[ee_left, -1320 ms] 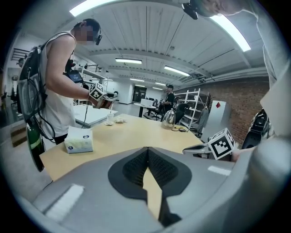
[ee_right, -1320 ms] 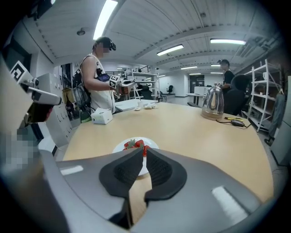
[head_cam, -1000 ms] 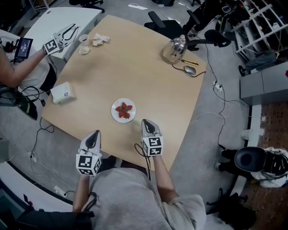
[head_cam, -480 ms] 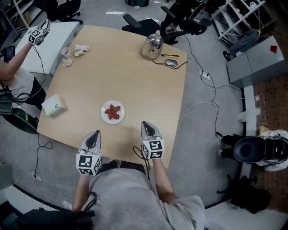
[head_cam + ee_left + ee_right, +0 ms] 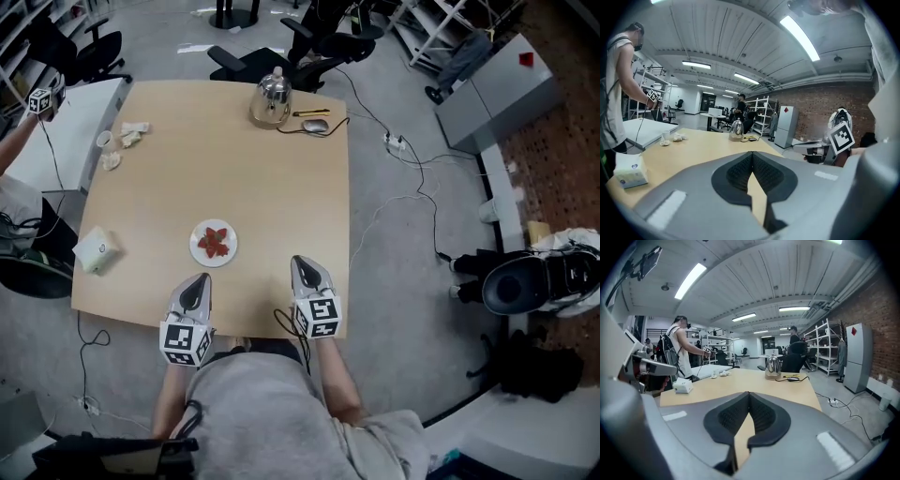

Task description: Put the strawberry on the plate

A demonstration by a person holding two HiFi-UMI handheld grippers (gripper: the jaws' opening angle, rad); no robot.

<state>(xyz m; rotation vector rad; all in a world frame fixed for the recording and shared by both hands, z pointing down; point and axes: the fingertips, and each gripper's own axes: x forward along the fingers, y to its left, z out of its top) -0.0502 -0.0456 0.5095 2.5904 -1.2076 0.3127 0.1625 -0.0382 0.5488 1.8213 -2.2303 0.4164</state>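
Head view | strawberry (image 5: 215,242) on plate (image 5: 197,253), axis unclear | left claw (image 5: 197,280), right claw (image 5: 303,262) closed, empty

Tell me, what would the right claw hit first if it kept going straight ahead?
Probably the bare table: the right claw tilts slightly downward, and the kettle stands far beyond.

kettle (image 5: 271,96): far edge | mouse (image 5: 316,125): beside kettle | tissue box (image 5: 97,250): left edge

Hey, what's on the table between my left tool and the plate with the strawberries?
Nothing. In the head view, only bare table separates the left tool from the plate.
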